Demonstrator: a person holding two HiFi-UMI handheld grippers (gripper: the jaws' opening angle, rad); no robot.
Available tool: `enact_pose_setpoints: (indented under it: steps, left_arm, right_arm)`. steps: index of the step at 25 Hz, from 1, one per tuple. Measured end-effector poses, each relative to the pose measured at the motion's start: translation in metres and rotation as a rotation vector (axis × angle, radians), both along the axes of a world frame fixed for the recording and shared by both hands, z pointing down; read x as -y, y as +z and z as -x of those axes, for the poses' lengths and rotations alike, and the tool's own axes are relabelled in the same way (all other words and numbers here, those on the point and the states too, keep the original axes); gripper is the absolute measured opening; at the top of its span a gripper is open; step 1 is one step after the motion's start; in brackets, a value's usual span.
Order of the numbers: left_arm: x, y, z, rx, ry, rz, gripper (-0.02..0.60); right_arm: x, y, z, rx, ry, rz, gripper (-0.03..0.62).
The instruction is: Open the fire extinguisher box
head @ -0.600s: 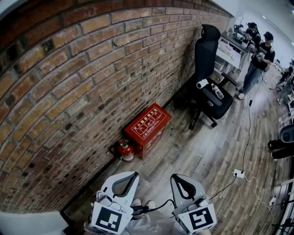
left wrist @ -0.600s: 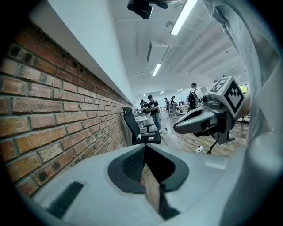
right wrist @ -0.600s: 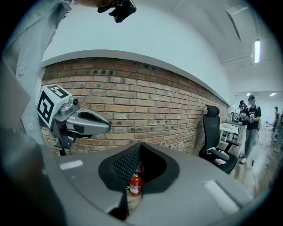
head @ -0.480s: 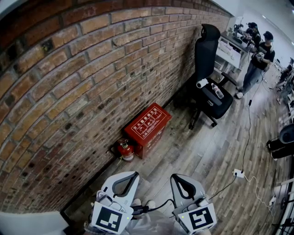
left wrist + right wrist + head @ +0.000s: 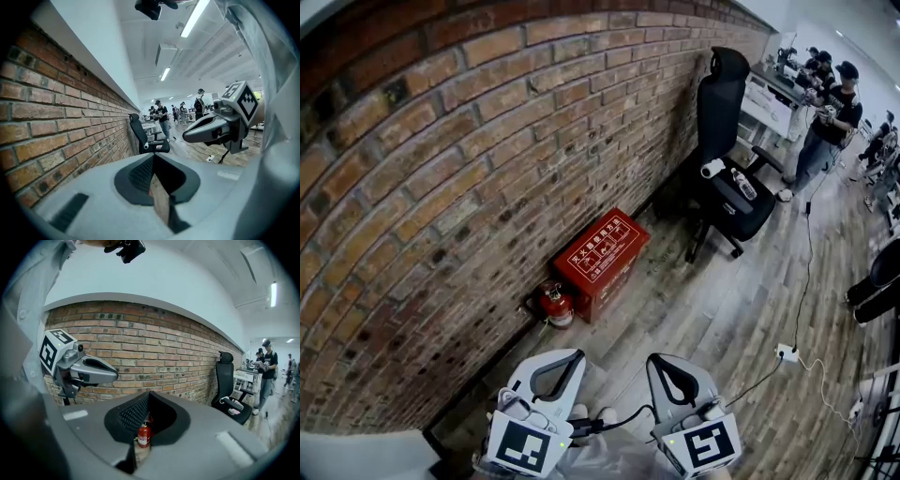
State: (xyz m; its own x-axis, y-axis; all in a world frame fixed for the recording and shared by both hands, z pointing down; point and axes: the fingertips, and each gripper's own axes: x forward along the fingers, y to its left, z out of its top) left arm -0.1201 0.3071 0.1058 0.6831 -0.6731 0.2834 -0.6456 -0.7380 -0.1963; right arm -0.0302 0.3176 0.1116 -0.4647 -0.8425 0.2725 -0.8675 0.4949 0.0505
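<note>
The red fire extinguisher box (image 5: pixel 601 263) lies closed on the wood floor (image 5: pixel 712 314), its back edge against the brick wall (image 5: pixel 487 141), long axis along the wall, lettered face up. A small extinguisher (image 5: pixel 555 307) stands at its near end, and bare floor opens on the room side. The left gripper (image 5: pixel 570 356) and right gripper (image 5: pixel 662 360) hang well short, jaws together and empty.

left gripper (image 5: pixel 555 367) — fingers (image 5: pixel 140 174) together, empty | right gripper (image 5: pixel 670 373) — fingers together, empty
</note>
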Motion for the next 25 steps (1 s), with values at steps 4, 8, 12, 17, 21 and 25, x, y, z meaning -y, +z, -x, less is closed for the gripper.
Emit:
enact_pose_setpoints:
  steps: [4, 8, 12, 17, 21, 25]
  left_arm:
    - [0.001, 0.002, 0.0, -0.002, 0.004, 0.0, 0.005]
    - [0.003, 0.002, 0.0, -0.006, 0.011, -0.002, 0.005]
    - [0.005, 0.001, 0.001, -0.005, 0.021, -0.008, 0.005]
    - [0.006, -0.001, 0.007, -0.008, 0.035, -0.017, 0.005]
    - [0.009, -0.004, 0.012, -0.013, 0.045, -0.025, 0.005]
    - [0.011, -0.001, 0.018, -0.023, 0.062, -0.029, 0.005]
  right_arm:
    - [0.001, 0.002, 0.0, 0.0, 0.005, 0.0, 0.005]
    - [0.001, -0.002, 0.003, -0.026, -0.002, -0.035, 0.005]
    - [0.001, -0.002, 0.007, -0.038, 0.005, -0.041, 0.005]
    - [0.002, -0.002, 0.011, -0.017, 0.027, -0.028, 0.005]
    - [0.004, -0.006, 0.016, -0.013, 0.032, -0.044, 0.006]
    - [0.0, -0.01, 0.026, -0.011, 0.009, -0.056, 0.006]
